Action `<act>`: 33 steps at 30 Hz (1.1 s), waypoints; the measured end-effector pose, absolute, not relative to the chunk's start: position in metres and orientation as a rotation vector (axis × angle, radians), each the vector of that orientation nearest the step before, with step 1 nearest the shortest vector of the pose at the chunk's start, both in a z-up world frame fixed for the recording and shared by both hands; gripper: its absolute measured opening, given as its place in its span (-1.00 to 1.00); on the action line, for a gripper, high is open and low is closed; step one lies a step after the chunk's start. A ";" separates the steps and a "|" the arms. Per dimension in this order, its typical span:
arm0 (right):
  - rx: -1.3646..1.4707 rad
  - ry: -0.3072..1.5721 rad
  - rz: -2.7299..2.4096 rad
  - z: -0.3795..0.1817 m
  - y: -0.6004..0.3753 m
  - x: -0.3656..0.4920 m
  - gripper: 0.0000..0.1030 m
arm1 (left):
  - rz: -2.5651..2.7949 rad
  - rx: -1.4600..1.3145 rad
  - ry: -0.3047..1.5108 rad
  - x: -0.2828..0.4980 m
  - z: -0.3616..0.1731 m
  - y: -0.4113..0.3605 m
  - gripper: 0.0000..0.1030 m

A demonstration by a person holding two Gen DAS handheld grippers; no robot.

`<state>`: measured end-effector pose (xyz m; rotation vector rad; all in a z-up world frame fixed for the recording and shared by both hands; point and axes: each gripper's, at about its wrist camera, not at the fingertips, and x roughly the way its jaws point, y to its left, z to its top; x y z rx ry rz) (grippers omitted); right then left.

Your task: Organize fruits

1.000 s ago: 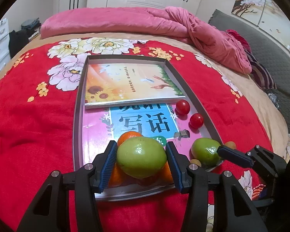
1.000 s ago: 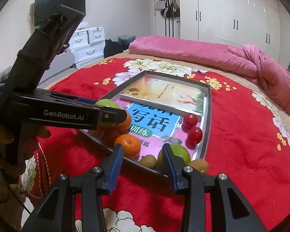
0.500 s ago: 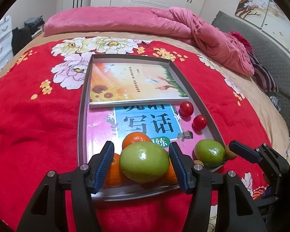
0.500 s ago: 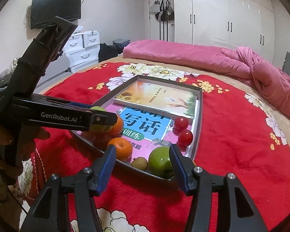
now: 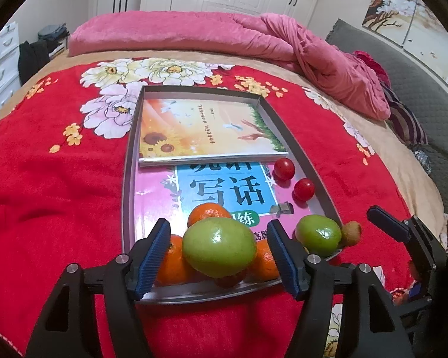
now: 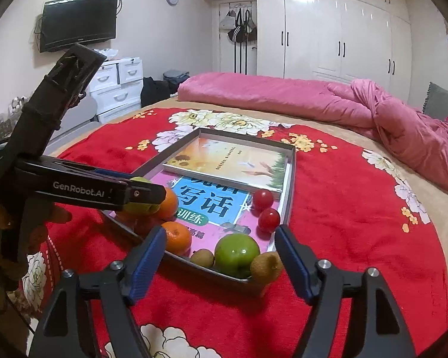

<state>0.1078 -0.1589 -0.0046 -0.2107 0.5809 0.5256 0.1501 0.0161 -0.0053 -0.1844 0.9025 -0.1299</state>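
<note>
Left wrist view: we note our left tongs (image 5: 219, 256) have spread, gaps now flanking the green apple (image 5: 219, 247) atop the oranges (image 5: 173, 264) in the tray (image 5: 128, 179), apparently placed; right tongs (image 6: 219, 265) hang wide, empty.

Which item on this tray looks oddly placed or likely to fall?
The kiwi at the tray's near right corner sits at the rim beside the green apple, seemingly overhanging the edge. The other green apple is perched atop oranges, between the open left gripper.
</note>
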 end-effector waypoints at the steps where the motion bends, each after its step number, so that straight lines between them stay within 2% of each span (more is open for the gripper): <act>1: -0.212 0.579 0.521 -0.004 -0.159 0.108 0.46 | -0.133 -0.183 0.898 0.149 -0.004 0.016 0.36; 8: -0.209 0.574 0.496 -0.003 -0.160 0.105 0.56 | -0.142 -0.173 0.867 0.144 0.009 0.016 0.39; 12: -0.191 0.568 0.491 0.000 -0.163 0.104 0.66 | -0.142 -0.167 0.850 0.140 0.015 0.016 0.50; 16: -0.189 0.563 0.477 0.004 -0.163 0.101 0.73 | -0.142 -0.158 0.832 0.132 0.023 0.016 0.53; 20: -0.190 0.552 0.468 0.009 -0.163 0.095 0.89 | -0.139 -0.157 0.816 0.125 0.029 0.018 0.56; 33: -0.137 0.547 0.422 0.026 -0.170 0.085 0.97 | -0.107 -0.186 0.849 0.097 0.032 0.024 0.57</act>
